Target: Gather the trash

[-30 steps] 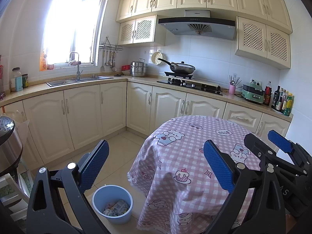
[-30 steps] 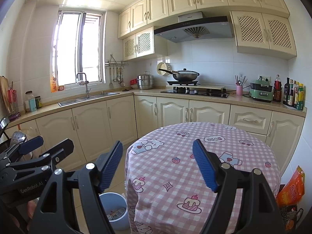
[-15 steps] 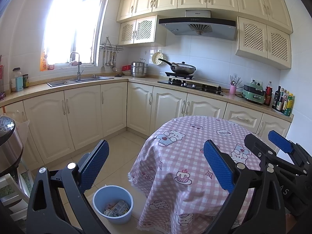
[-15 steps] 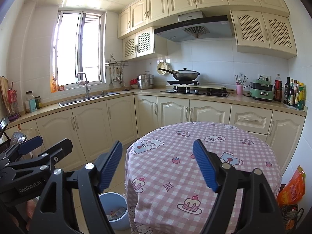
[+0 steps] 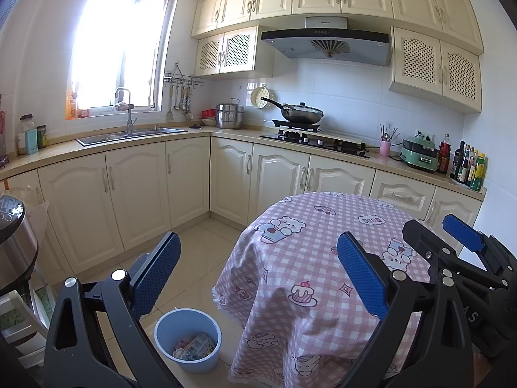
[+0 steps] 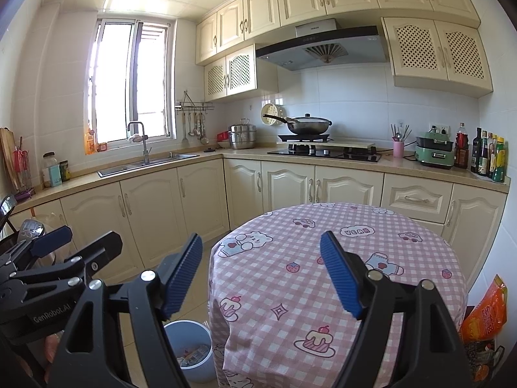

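A blue trash bin [image 5: 188, 339] stands on the floor left of the round table; it holds crumpled wrappers [image 5: 195, 348]. It also shows in the right wrist view [image 6: 190, 350], partly behind a finger. My left gripper [image 5: 258, 274] is open and empty, held above the bin and the table's left edge. My right gripper [image 6: 261, 271] is open and empty over the table. Each gripper shows in the other's view: the right gripper [image 5: 452, 245], the left gripper [image 6: 64, 252]. The round table [image 6: 355, 258] has a pink checked cloth with nothing on it.
Cream kitchen cabinets [image 5: 135, 194] run along the left and back, with a sink [image 5: 129, 134], a stove with a pan [image 5: 303, 114] and bottles [image 5: 468, 168]. A steel appliance [image 5: 13, 236] stands at the left. An orange bag [image 6: 484, 313] sits right of the table.
Nothing has visibly changed apart from a very slight drift of both views.
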The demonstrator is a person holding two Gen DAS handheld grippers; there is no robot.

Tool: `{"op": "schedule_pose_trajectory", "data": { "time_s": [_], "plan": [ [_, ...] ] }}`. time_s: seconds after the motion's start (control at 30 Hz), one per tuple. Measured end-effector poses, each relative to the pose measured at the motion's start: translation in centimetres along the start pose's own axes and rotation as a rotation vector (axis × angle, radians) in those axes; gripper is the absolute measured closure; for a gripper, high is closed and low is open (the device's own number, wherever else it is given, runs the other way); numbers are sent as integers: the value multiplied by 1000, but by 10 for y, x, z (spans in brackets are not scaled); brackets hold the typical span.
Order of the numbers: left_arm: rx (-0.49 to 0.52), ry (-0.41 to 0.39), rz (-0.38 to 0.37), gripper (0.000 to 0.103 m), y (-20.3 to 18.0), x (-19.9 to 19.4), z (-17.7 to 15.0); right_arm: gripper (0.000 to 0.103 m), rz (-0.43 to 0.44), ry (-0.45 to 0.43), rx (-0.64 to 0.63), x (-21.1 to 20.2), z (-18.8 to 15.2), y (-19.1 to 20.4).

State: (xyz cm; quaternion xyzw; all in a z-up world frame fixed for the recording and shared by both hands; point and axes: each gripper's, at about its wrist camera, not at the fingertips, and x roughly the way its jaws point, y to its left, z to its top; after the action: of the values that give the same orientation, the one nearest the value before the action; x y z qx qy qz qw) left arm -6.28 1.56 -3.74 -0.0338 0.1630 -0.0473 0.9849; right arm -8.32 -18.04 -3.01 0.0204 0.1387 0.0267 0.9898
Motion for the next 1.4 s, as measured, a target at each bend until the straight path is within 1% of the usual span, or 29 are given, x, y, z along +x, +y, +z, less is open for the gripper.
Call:
{"op": "schedule_pose_trajectory", "data": {
  "time_s": [0.73,1.4],
  "plan": [
    [3,7,3,9,-2,1,-2,29,5,5,10,2,-2,-2],
    [9,27,22,9,2,21,-3,28,19,7,21,16,-3,-3]
  ]
}}
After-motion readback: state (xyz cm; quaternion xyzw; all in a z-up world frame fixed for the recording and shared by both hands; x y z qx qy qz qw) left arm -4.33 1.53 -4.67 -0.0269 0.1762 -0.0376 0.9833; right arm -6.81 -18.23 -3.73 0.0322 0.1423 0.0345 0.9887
